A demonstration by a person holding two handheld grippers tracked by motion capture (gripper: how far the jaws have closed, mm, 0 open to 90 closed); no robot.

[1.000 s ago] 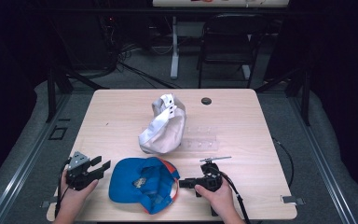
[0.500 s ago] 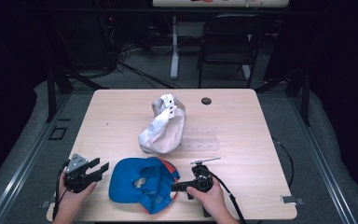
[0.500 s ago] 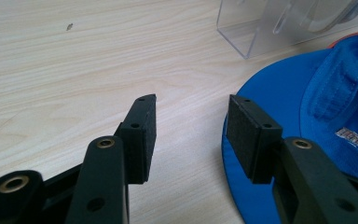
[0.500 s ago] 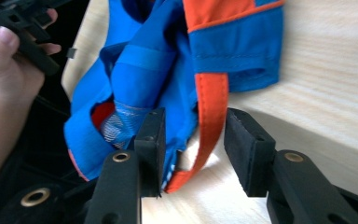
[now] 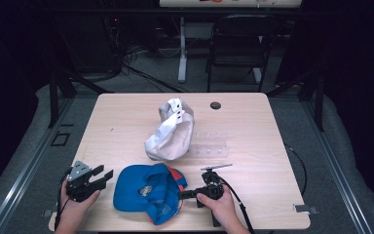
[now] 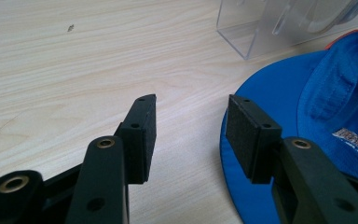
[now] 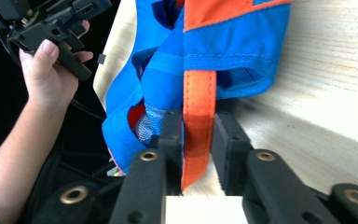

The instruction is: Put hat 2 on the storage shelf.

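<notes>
A blue cap (image 5: 146, 191) with orange trim lies upside down near the table's front edge. My right gripper (image 5: 184, 195) is at its right side, shut on the cap's orange strap (image 7: 198, 116), which hangs between the jaws of that gripper (image 7: 198, 128). My left gripper (image 5: 102, 177) stands open just left of the cap, touching nothing. In the left gripper view the blue brim (image 6: 279, 98) lies by the right jaw of the open gripper (image 6: 191, 122). A white cap (image 5: 171, 129) rests on a clear plastic stand (image 5: 209, 146) at mid-table.
A small black disc (image 5: 215, 105) lies near the table's far edge. The clear stand (image 6: 265, 28) sits beyond the brim in the left gripper view. The other hand with its gripper (image 7: 51, 23) shows in the right gripper view. A chair (image 5: 238, 44) stands behind the table.
My right gripper has slid left up to the blue cap's edge and now has the orange strap between its jaws. The left gripper has barely moved.
</notes>
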